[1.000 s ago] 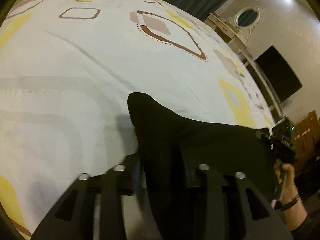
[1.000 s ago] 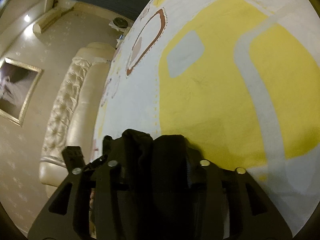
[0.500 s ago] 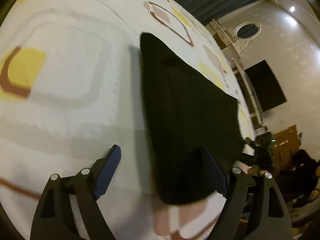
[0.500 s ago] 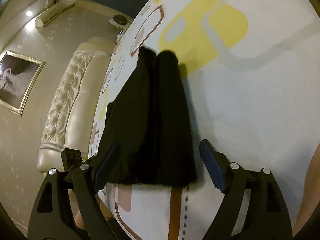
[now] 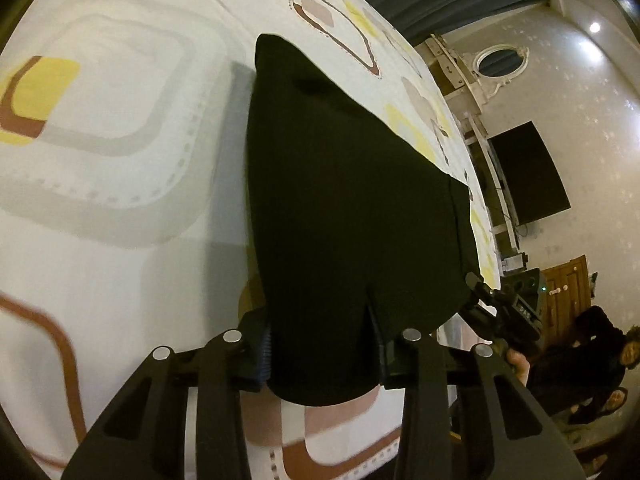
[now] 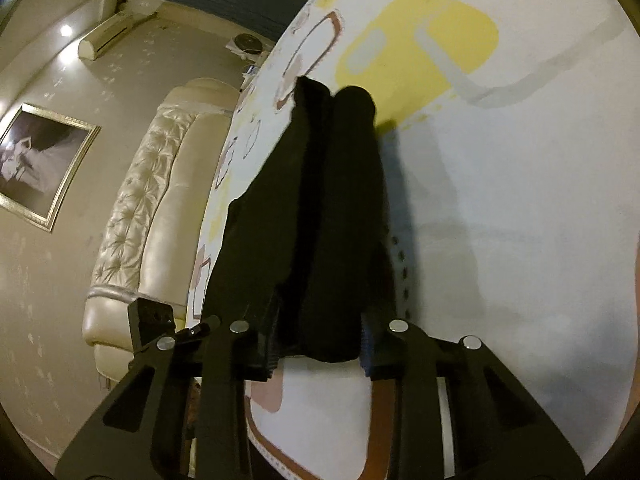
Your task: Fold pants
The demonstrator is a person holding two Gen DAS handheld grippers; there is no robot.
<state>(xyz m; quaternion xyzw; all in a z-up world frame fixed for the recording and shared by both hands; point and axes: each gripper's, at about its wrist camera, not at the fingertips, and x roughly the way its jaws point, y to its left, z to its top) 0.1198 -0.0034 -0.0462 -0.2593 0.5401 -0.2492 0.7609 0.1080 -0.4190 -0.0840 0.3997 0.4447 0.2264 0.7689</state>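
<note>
Patterned bedsheet (image 5: 120, 200), white with yellow, grey and brown rounded squares, covers the bed under the work. One pair of black pants (image 5: 344, 208), folded into a long stack, lies on it with its near end over the bed's near edge. Half a second ago both sets of fingers stood spread wide around that end; now the left gripper (image 5: 320, 354) has closed on one corner of the near edge, fabric pinched between its blue-padded fingers (image 5: 264, 354). The right gripper (image 6: 318, 340) has likewise closed on the other corner, where two rolled layers (image 6: 352, 200) run side by side away from the camera. Two grippers, one garment. From the left wrist view the right gripper (image 5: 516, 312) shows at the far corner. A tufted cream headboard (image 6: 140, 216) and one framed picture (image 6: 36, 164) sit to the side.
</note>
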